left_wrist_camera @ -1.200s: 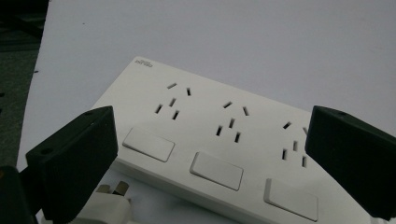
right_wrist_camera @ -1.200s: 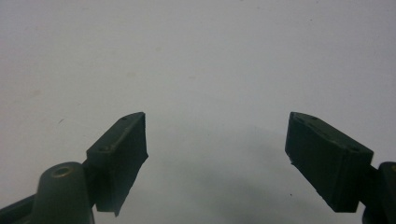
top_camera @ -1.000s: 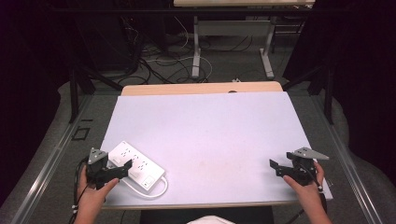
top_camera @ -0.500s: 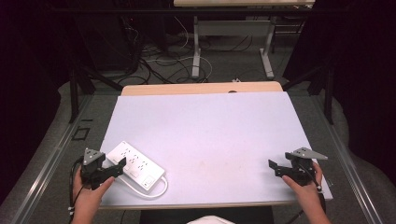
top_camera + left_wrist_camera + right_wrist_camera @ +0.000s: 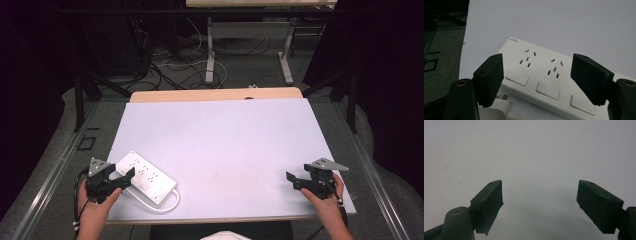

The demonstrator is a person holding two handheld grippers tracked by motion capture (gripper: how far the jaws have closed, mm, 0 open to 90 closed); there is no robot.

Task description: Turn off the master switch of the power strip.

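Lying flat at the near-left corner of the pale, matte counter [image 5: 220,145] in the high view is a white plastic power strip [image 5: 147,176], a long smooth slab set at a slant, with its white cord [image 5: 167,206] looping along the near edge; the left tongs [image 5: 129,176], black and blocky under a grey three-cornered plate, hover at the strip's left end, parted, with nothing pinched; the right tongs [image 5: 291,180] rest at the counter's near-right corner, well apart from the strip, released and bare; against the earlier high views, the left hand [image 5: 92,212] has drawn slightly back toward the near-left, the strip and the right hand [image 5: 325,202] lie as they did; in the left gripper view the strip [image 5: 554,82] shows glossy, with rows of dark socket slots and flat rectangular rocker switches, and a white plug [image 5: 499,110] with its metal pin sits at the bottom; the ribbed black pads [image 5: 489,78] stand either side of the strip's width, apart from it; these jaws have just been closing, with the strip between them yet not pressed; in the right gripper view the tongs [image 5: 540,205] gape wide over the faintly speckled counter [image 5: 531,152], holding nothing.
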